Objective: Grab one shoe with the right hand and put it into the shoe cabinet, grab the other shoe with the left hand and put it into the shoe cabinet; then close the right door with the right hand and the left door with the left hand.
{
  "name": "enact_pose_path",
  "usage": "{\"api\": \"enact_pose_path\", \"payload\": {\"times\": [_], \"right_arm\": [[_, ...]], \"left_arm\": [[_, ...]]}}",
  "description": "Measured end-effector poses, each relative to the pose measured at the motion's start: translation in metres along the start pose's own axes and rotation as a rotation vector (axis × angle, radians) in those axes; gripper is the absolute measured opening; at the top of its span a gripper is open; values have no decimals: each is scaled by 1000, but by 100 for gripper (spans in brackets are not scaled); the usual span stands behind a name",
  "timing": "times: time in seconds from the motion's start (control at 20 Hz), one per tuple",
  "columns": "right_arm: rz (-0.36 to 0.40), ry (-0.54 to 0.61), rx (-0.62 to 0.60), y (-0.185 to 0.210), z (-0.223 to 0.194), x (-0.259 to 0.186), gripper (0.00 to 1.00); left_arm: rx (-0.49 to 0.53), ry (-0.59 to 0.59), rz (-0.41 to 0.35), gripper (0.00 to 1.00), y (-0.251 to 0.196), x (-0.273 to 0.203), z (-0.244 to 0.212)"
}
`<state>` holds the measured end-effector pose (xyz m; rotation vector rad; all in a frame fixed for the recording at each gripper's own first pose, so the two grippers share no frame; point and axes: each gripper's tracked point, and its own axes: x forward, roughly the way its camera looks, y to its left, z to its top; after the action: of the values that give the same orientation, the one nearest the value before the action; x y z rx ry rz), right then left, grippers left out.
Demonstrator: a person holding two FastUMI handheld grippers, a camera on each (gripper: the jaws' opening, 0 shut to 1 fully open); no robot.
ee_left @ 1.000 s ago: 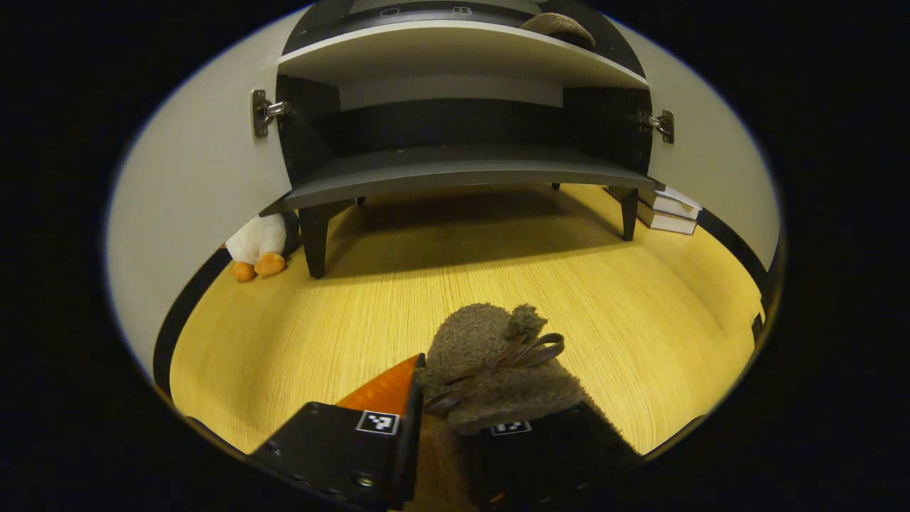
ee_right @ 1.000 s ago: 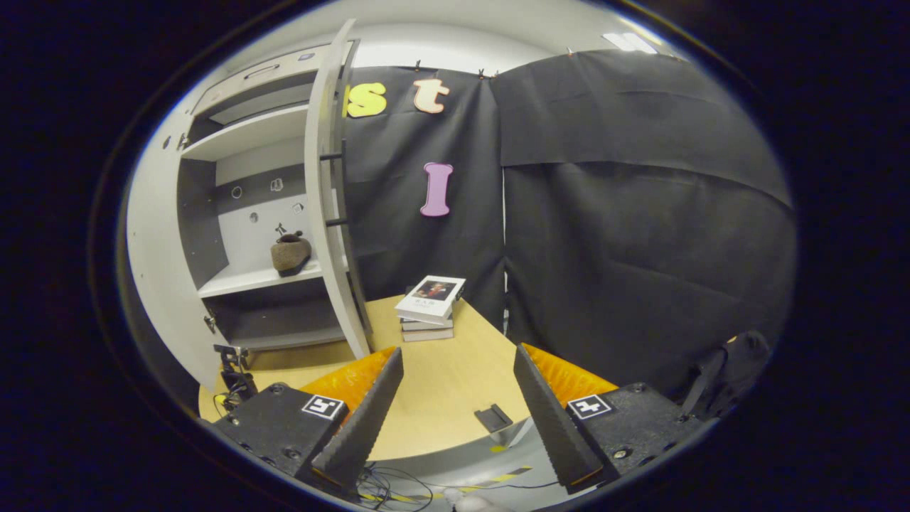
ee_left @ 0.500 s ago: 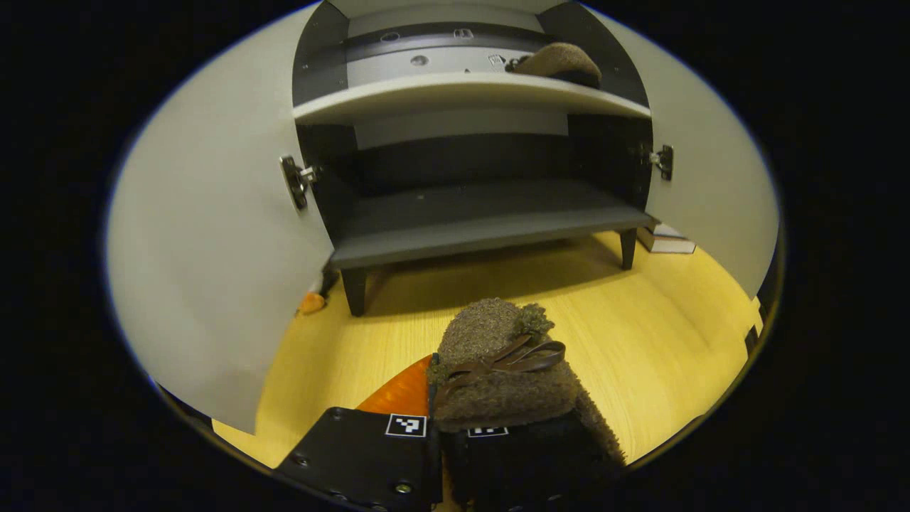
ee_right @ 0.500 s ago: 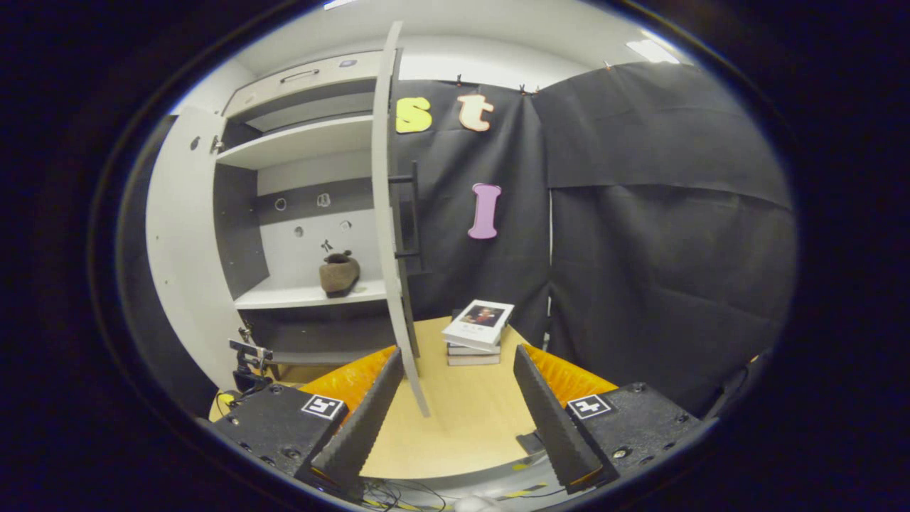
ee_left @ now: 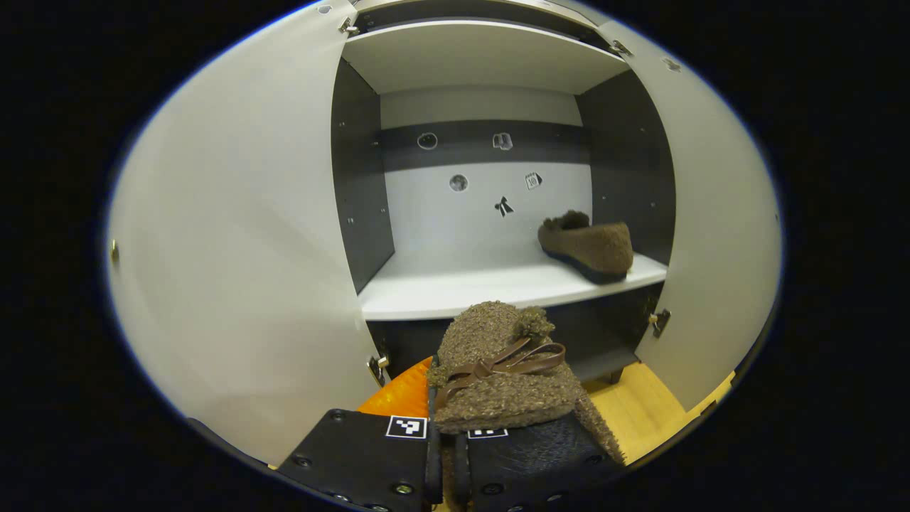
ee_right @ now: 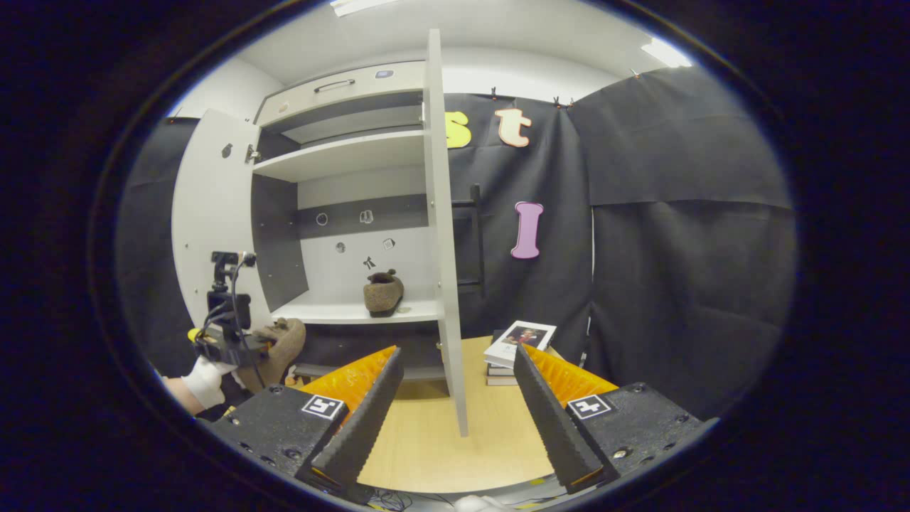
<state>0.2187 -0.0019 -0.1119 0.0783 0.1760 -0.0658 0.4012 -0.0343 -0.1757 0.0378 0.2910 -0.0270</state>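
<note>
The left claw [ee_left: 446,455] is clenched on a brown fuzzy slipper with a bow [ee_left: 498,370], just short of the white shelf [ee_left: 455,291]. The right claw [ee_right: 455,405] gapes, holding nothing. Farther along that shelf sits the matching brown slipper [ee_left: 589,245]. Both white doors [ee_left: 234,270] stand open, not yet closed.

Two fuzzy brown slip-on shoes are present: one with a brown ribbon bow [ee_left: 498,363] and one lying on the white shelf [ee_left: 589,245]. There is one white-and-dark-grey shoe cabinet [ee_right: 348,153] with two white doors, a left door [ee_left: 234,256] and a right door [ee_left: 711,235]. One short stack of white-covered books [ee_right: 515,352] sits on the yellow wooden floor [ee_right: 441,441]. Two grippers are visible, the left gripper [ee_right: 231,348] and the right gripper [ee_right: 455,405].
</note>
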Motion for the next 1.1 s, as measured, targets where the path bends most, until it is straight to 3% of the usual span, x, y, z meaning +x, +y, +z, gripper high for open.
{"api": "enact_pose_path", "payload": {"times": [0.25,0.55,0.8,1.1], "right_arm": [[-12,-20,14,-6,3,-1,99],[-71,-14,25,-26,1,-4,99],[-127,19,23,-46,-8,-9,99],[-153,58,16,-58,-16,-13,99]], "left_arm": [[-8,-91,18,15,2,44,84],[31,-111,19,15,-20,128,137],[40,-11,26,15,-31,198,124],[33,236,26,16,-32,242,60]]}}
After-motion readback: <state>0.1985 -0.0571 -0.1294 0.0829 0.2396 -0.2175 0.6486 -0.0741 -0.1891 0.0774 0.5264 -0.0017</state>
